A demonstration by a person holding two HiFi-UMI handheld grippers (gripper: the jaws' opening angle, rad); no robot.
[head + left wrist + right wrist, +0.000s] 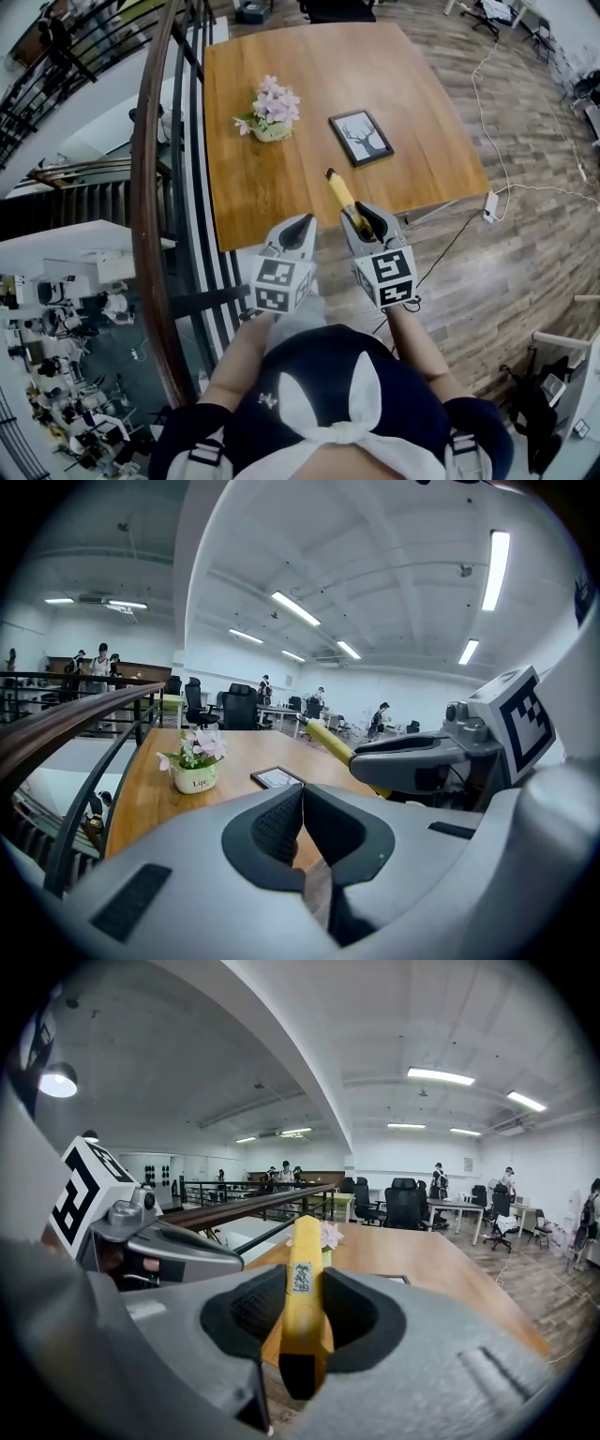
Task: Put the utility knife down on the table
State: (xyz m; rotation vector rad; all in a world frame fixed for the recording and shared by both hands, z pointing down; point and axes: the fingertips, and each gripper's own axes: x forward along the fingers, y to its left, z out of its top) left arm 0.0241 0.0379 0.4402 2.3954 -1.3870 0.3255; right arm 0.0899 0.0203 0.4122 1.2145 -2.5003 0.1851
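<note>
A yellow utility knife [339, 194] sticks forward out of my right gripper [366, 223], which is shut on its handle. In the right gripper view the knife [302, 1279] stands upright between the dark pads, its tip aimed at the wooden table [441, 1260]. In the head view the knife's tip hangs over the near edge of the table [403, 112]. Just left of it my left gripper [298, 230] is level with the right one. Its pads [281, 822] meet with nothing between them. From the left gripper view the knife [328, 742] and right gripper [412, 761] show at the right.
A small pot of pink flowers [271, 111] and a framed deer picture [361, 137] stand on the table. A dark curved railing [150, 187] runs along the left, with a lower floor beyond. A white cable [497, 150] and a power strip [489, 206] lie on the floor at right.
</note>
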